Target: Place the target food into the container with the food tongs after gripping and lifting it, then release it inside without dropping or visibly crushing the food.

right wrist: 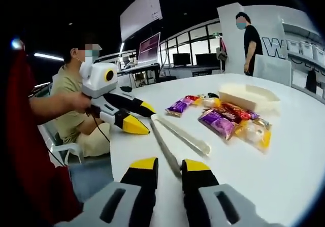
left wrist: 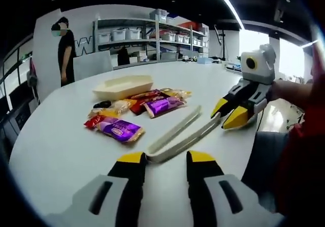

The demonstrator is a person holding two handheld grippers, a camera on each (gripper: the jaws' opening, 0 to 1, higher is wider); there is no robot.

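Cream plastic food tongs [left wrist: 177, 134] lie flat on the white table [left wrist: 61, 151], arms spread in a narrow V, held by neither gripper. In the left gripper view the left gripper [left wrist: 165, 162] sits low with its yellow-tipped jaws set apart, and the joined end of the tongs lies just ahead of the gap between them. The right gripper [left wrist: 229, 114] shows at the far end of the tongs, jaws parted and holding nothing, tips close beside the arm ends. In the right gripper view the right gripper [right wrist: 169, 167] has one arm of the tongs [right wrist: 175, 138] running up between its spread jaws, and the left gripper [right wrist: 139, 116] hovers near the joined end. Beyond the tongs lie wrapped snack packets [left wrist: 137, 110], purple, red and yellow, bunched together. Behind them stands the shallow cream container [left wrist: 123, 86], apart from the tongs.
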